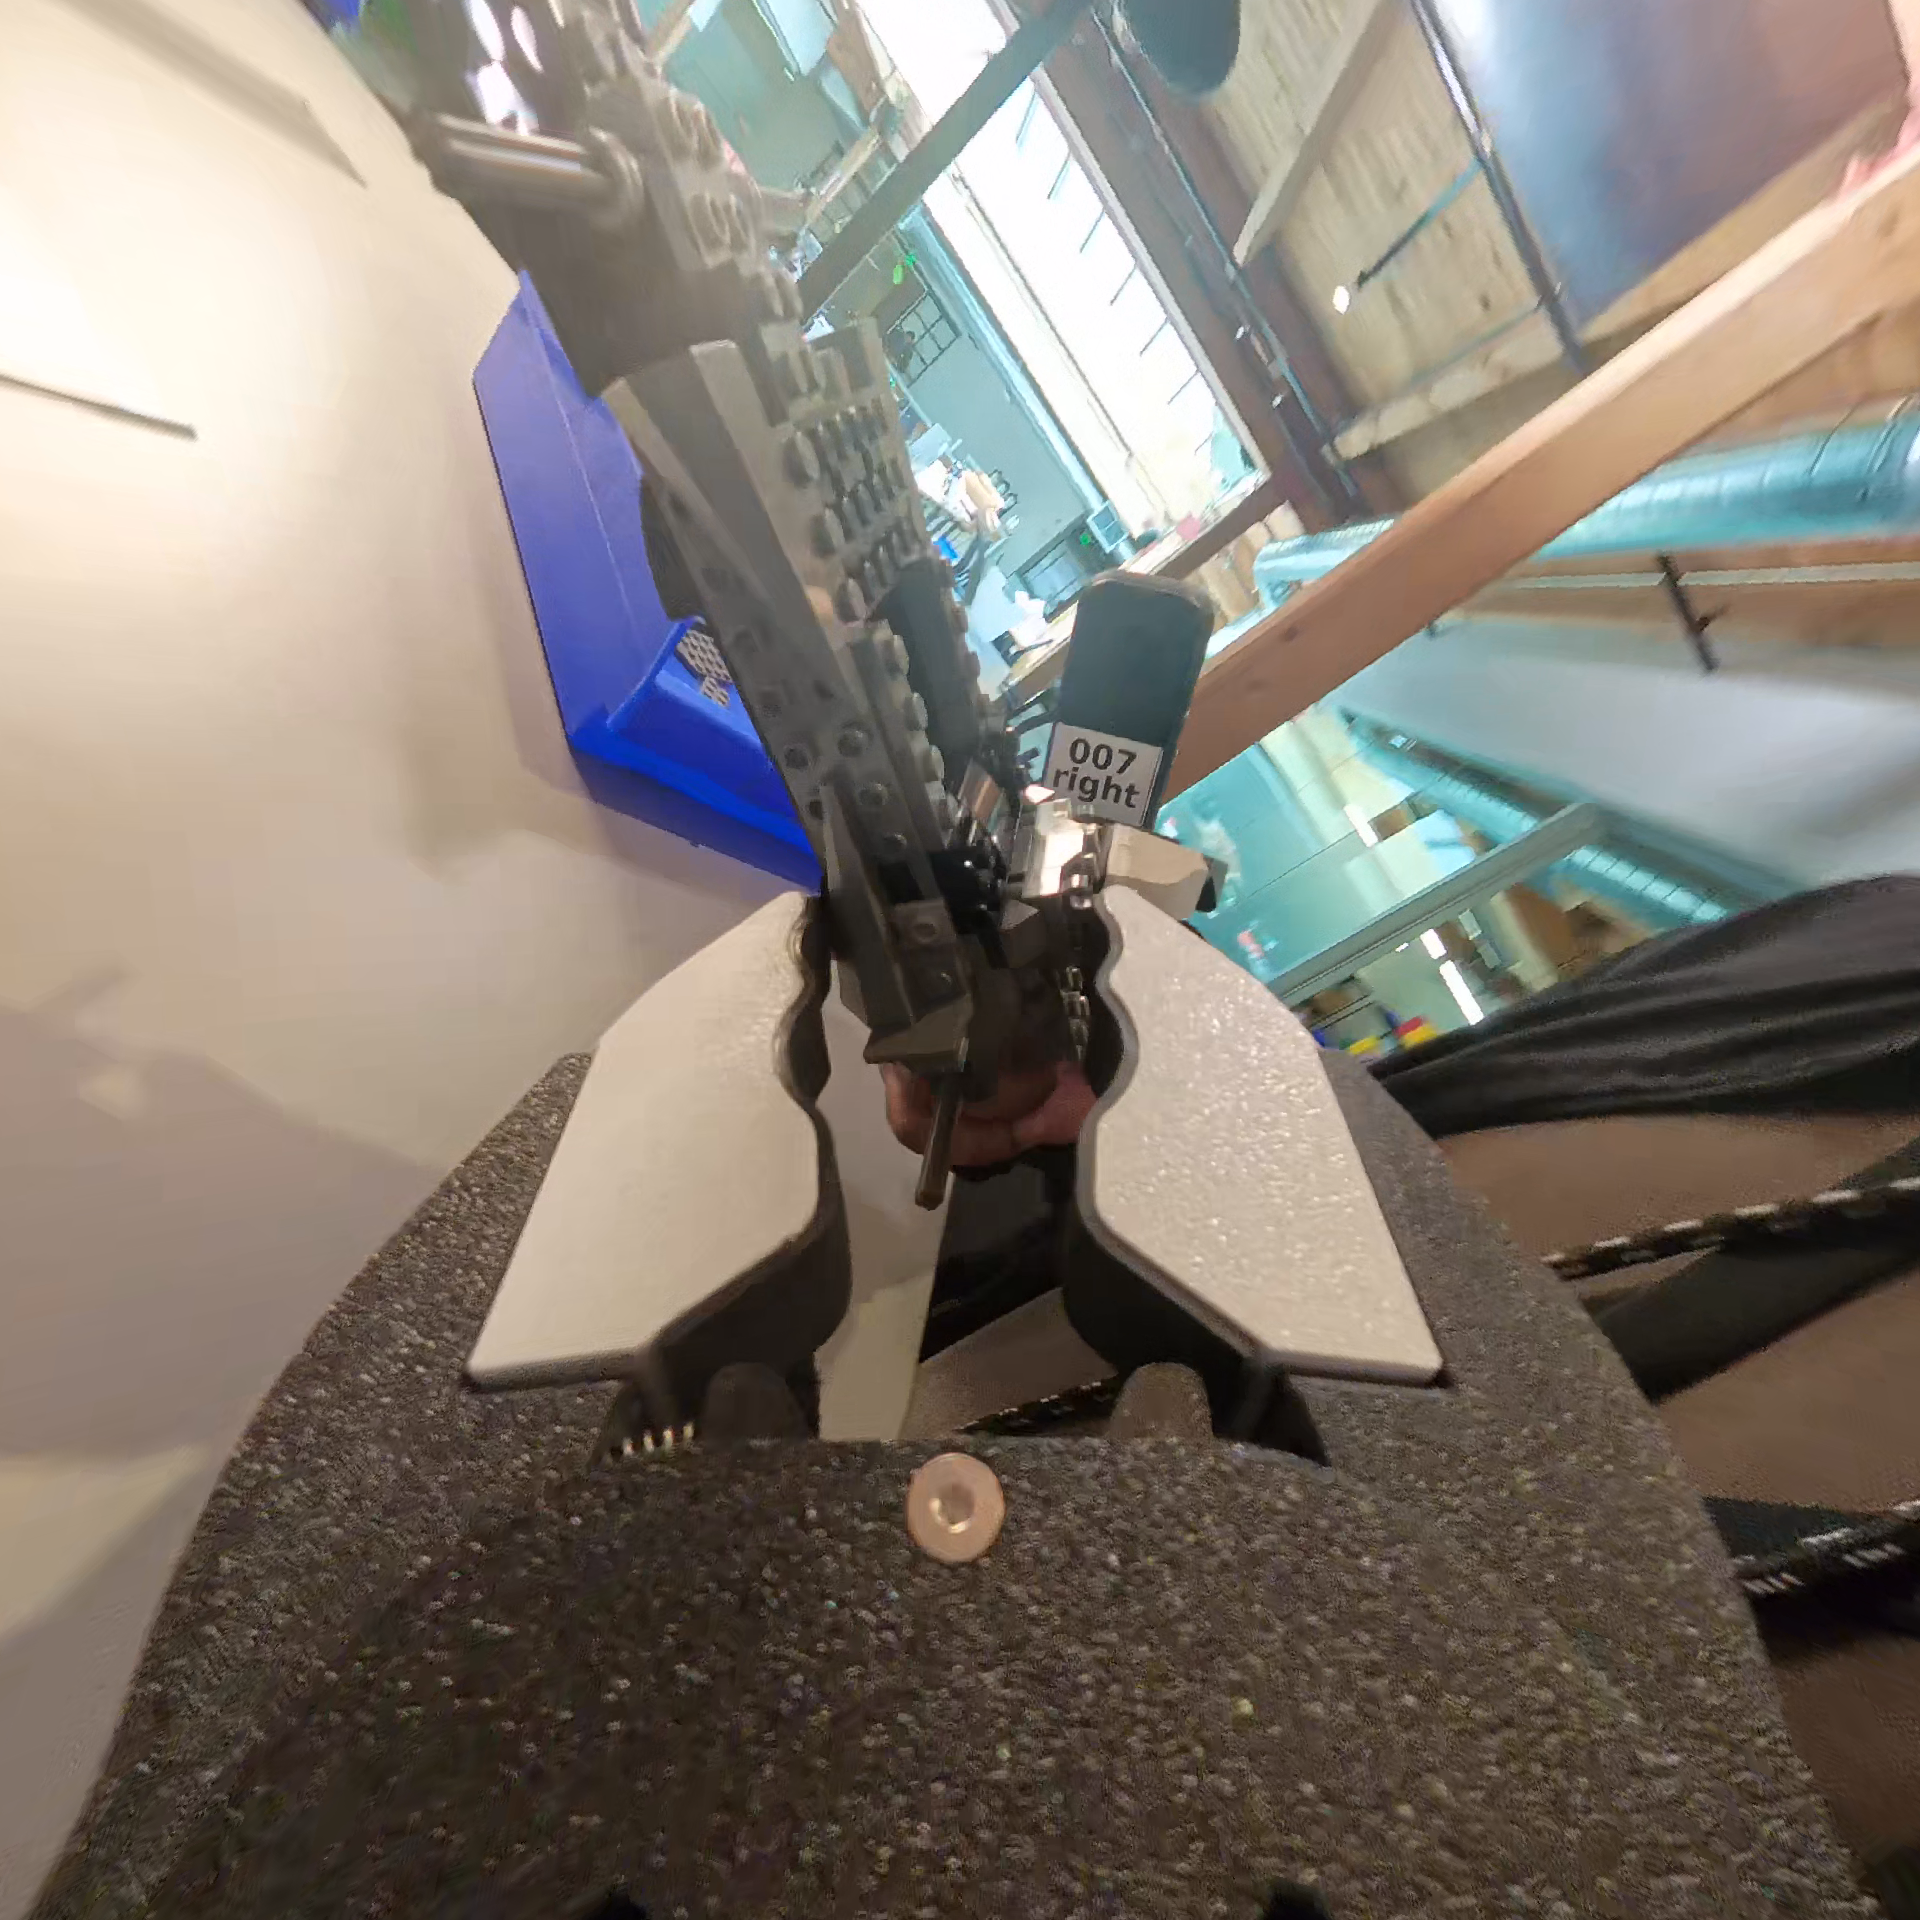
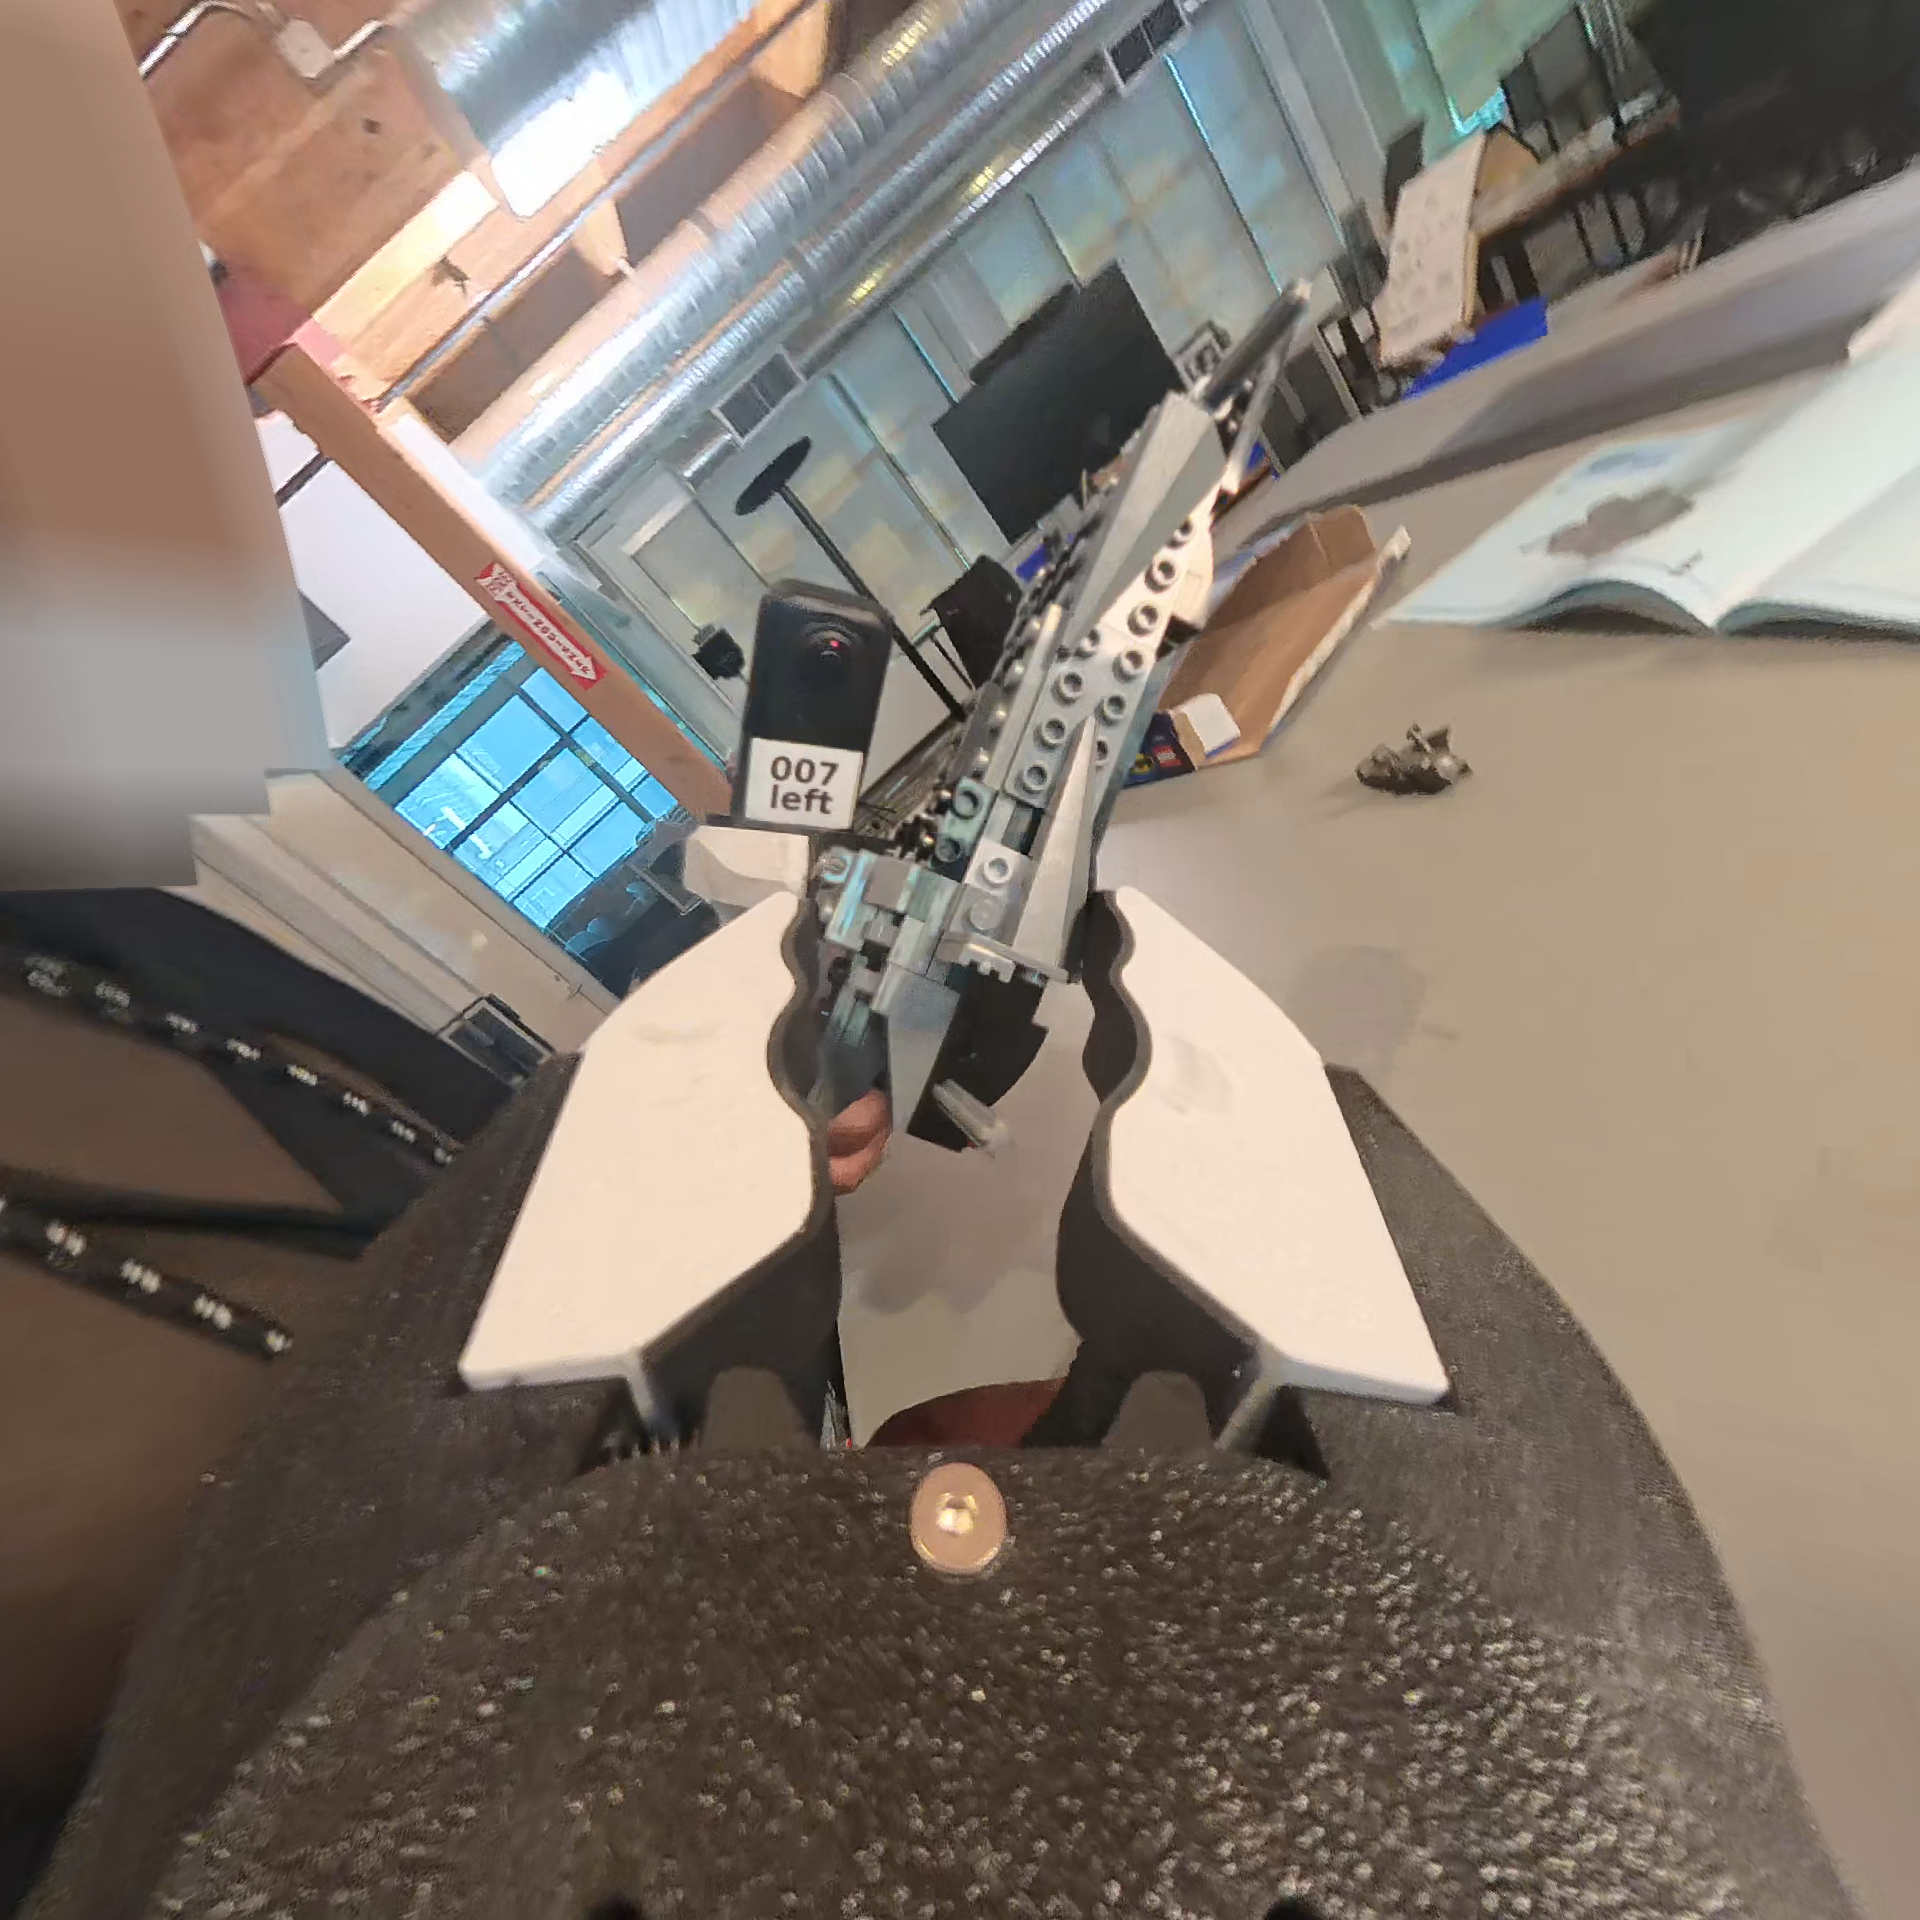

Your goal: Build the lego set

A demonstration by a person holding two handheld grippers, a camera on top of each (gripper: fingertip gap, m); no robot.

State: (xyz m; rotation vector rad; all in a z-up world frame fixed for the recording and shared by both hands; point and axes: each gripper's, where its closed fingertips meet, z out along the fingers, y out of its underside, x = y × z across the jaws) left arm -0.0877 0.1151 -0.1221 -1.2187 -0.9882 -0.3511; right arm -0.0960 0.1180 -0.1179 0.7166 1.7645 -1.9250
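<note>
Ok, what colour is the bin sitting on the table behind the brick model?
Bright blue; the bin shows best in the left wrist view, behind the grey brick model.

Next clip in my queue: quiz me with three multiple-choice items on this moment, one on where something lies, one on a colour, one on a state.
1. Where does the open booklet lie?
A. flat on the grey table
B. inside the bin
C. between a gripper's fingers

2. What colour is the plastic bin behind the brick model?
A. red
B. blue
C. yellow

3. How does the brick model stand to the two grippers?
A. it rests on the table, untouched
B. only one gripper is near it
C. it is up off the table, its end between the fingers of the left gripper and the right gripper

Answers: 1 A, its pages spread on the tabletop in the right wrist view; 2 B, bright blue walls in the left wrist view; 3 C, each wrist view shows the model rising from its own fingers.
</note>
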